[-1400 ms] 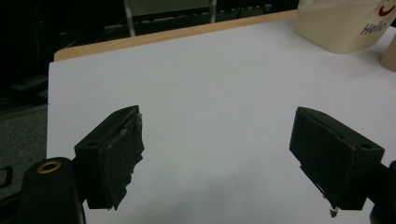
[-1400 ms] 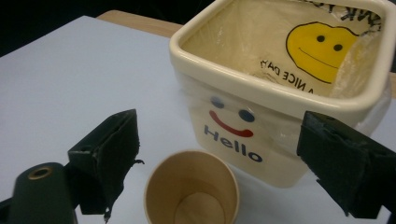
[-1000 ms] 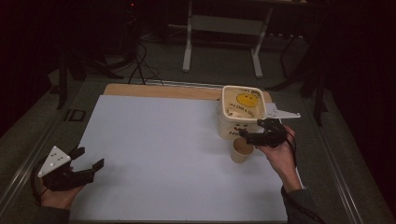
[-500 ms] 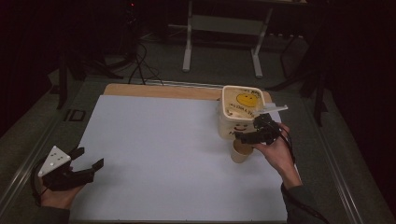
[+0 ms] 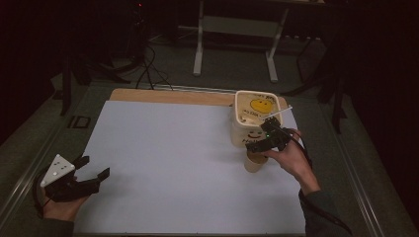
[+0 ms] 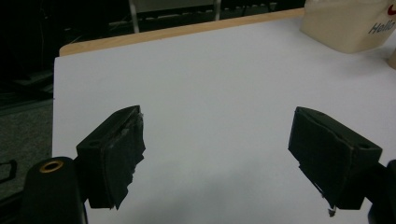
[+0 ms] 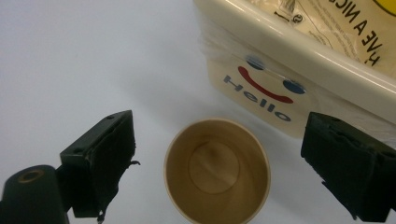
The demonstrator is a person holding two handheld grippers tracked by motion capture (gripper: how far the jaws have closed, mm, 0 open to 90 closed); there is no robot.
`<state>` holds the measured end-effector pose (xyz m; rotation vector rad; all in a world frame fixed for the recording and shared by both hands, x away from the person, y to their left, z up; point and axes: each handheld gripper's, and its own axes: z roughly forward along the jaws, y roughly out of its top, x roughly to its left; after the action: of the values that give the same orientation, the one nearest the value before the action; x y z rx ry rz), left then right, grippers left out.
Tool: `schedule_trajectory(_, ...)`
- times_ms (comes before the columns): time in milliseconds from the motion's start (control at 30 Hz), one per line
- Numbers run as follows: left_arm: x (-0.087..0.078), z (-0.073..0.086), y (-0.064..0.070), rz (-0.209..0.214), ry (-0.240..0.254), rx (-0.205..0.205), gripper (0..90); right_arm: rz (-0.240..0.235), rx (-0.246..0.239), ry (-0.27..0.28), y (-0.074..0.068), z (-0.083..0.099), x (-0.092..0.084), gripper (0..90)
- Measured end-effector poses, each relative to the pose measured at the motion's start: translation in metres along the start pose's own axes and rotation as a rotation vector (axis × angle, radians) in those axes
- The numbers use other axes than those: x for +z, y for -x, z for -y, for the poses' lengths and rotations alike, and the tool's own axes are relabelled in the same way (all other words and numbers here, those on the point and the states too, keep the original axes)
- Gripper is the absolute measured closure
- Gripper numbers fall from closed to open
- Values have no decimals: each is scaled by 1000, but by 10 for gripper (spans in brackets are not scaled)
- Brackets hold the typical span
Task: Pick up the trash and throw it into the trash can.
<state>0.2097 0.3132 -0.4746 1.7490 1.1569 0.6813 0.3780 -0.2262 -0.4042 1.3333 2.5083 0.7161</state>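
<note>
From the high view I have the right tongs (image 5: 261, 144) at about 4 o'clock on the worktop (image 5: 173, 163), hovering just above the paper cup (image 5: 254, 162); the cup stands upright on the white sheet, just beside the cream tub (image 5: 254, 114) that sits at its 12 o'clock. In the right gripper view those tongs (image 7: 219, 163) are spread wide and released, one jaw on each side of the cup (image 7: 217, 176) with clear gaps, touching nothing; I look straight down into the cup's empty brown inside, and the tub (image 7: 299, 70) (the one printed with a smile and "Hello") fills the 1 o'clock corner. My left tongs (image 5: 86, 175) rest at 8 o'clock near the sheet's edge, well apart from the cup; in the left gripper view they (image 6: 215, 154) are also released, gaping over bare white sheet, with the tub (image 6: 348, 23) far off at 1 o'clock.
</note>
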Motion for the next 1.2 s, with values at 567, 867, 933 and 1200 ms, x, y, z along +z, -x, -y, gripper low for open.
schedule_trajectory(567,0,0,-1,-5,-3,-4,183,-8,69,-166,3,-4,12,92)
schedule_trajectory(867,0,0,-1,-5,-4,-4,182,5,91,-212,3,-2,18,87)
schedule_trajectory(933,0,0,-1,-8,-2,-4,181,-1,91,-222,3,-1,21,87)
schedule_trajectory(1200,0,0,-1,-6,-3,-6,180,15,100,-236,2,1,28,86)
